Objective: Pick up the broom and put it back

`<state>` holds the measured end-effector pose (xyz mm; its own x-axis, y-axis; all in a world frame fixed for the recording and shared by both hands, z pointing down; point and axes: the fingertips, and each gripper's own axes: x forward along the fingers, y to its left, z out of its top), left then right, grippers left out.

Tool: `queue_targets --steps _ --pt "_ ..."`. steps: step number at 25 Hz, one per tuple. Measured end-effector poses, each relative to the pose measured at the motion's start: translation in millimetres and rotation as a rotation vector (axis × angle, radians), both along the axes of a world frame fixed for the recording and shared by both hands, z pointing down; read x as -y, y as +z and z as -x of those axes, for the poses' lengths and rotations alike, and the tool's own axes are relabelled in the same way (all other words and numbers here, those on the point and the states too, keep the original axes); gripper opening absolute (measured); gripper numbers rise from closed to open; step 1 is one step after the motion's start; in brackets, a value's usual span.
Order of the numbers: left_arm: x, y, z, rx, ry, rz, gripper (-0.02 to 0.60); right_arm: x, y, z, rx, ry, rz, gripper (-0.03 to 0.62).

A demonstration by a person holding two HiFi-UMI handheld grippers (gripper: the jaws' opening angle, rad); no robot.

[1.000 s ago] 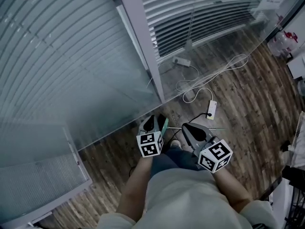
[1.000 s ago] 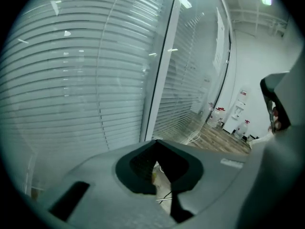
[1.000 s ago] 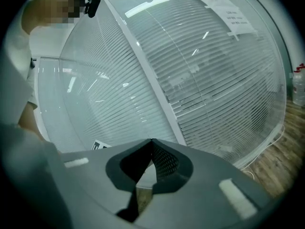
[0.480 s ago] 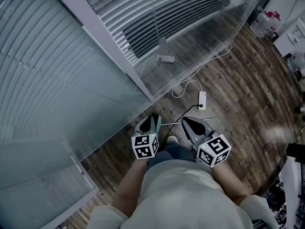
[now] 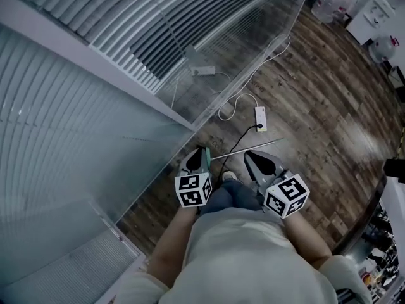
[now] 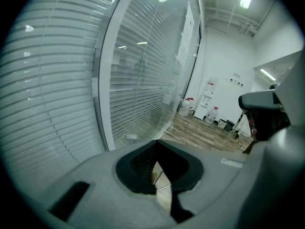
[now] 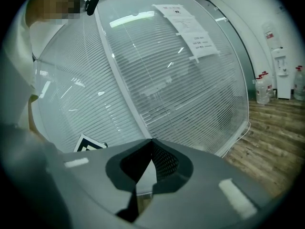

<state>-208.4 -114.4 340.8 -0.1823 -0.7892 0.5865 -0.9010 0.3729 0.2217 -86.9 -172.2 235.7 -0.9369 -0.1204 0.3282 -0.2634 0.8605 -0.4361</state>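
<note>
The left gripper (image 5: pixel 203 151) and right gripper (image 5: pixel 249 153) both have their jaws pressed together, empty. A glass wall (image 5: pixel 126 138) stands just ahead of their tips, and a power strip (image 5: pixel 260 118) lies on the floor beyond the right ones.

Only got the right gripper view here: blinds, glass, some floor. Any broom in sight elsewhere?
Observer: No brush end anywhere. Head view shows a thin grey metal rod lying on the brown wood-plank floor by the person's shoe; possibly a handle.
Operator: Left gripper holding anything?
Observer: No, the left gripper is shut and empty.
Operator: Floor obstacles?
Observer: A white rectangular power strip lies just beyond the rod.
</note>
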Motion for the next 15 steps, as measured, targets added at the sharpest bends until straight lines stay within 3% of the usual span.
queue_targets --steps 7,15 --pt "16.6 5.3 -19.7 -0.019 0.129 0.012 0.001 4.2 10.0 -23.6 -0.035 0.129 0.032 0.006" --pt "36.9 57.2 -41.4 -0.033 0.329 0.045 0.002 -3.0 63.9 -46.9 -0.099 0.318 0.101 0.006"
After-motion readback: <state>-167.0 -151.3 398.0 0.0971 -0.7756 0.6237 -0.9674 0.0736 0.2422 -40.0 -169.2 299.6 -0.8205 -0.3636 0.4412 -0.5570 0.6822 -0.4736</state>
